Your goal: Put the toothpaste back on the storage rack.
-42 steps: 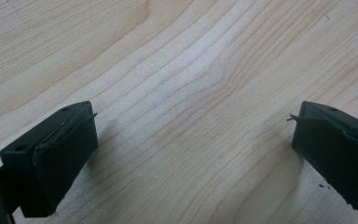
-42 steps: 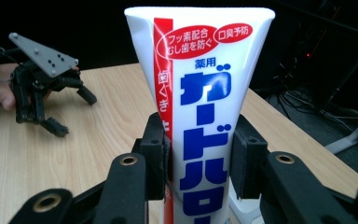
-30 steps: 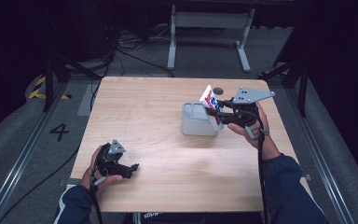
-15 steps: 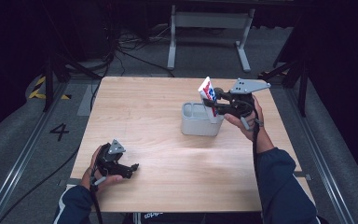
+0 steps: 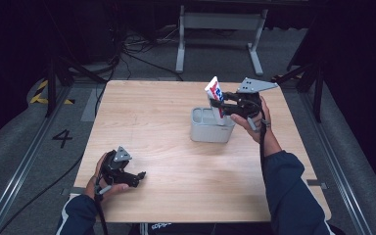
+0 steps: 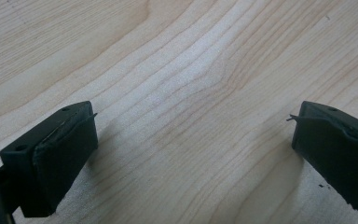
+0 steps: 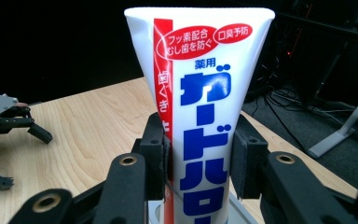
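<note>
Since a second ago, the right gripper (image 5: 221,106) has carried the toothpaste tube (image 5: 215,96) a little toward the upper left of the high view, over the grey caddy (image 5: 206,131), while the left gripper (image 5: 132,176) stayed put at the lower left on the tabletop (image 5: 152,117). Right of centre in that view, the tube stands nearly upright above the caddy's right end. Both right fingers (image 7: 154,154) clamp the tube's sides. Left fingers (image 6: 60,154) stand wide apart over bare wood, holding nothing.
</note>
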`<state>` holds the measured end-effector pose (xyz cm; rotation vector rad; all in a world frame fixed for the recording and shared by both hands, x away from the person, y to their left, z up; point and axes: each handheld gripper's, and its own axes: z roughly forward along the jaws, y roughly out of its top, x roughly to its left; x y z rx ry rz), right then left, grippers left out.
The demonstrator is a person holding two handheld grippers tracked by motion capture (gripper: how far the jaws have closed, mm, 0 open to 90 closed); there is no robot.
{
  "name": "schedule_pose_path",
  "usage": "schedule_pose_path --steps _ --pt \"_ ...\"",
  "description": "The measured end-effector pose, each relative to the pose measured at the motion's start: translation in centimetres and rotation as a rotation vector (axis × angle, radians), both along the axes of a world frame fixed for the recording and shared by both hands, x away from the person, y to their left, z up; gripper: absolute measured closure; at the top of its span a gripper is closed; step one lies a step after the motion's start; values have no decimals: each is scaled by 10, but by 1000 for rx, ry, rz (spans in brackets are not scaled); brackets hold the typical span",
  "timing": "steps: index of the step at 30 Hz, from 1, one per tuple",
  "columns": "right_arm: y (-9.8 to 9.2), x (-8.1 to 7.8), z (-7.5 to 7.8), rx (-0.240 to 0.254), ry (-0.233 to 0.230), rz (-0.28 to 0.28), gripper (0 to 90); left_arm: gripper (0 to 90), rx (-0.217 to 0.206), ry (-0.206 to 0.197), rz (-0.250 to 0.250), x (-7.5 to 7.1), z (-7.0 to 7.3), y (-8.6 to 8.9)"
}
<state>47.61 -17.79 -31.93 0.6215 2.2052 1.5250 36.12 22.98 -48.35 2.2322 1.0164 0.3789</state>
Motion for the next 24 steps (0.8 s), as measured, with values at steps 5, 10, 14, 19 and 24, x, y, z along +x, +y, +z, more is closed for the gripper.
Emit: schedule_pose_path --steps 5,10,14,19,24 --pt "5 6 -3 11 6 -1 639 6 1 -1 0 0 0 0" --pt "9 12 -9 13 12 -4 639 7 -3 0 5 -1 0 0" --pt "10 15 -12 14 18 -11 638 7 -4 1 6 -1 0 0" --pt "9 20 -17 18 30 -20 638 7 -3 -1 3 0 0 0" --pt "6 24 -21 26 42 -27 637 7 -1 0 3 -1 0 0"
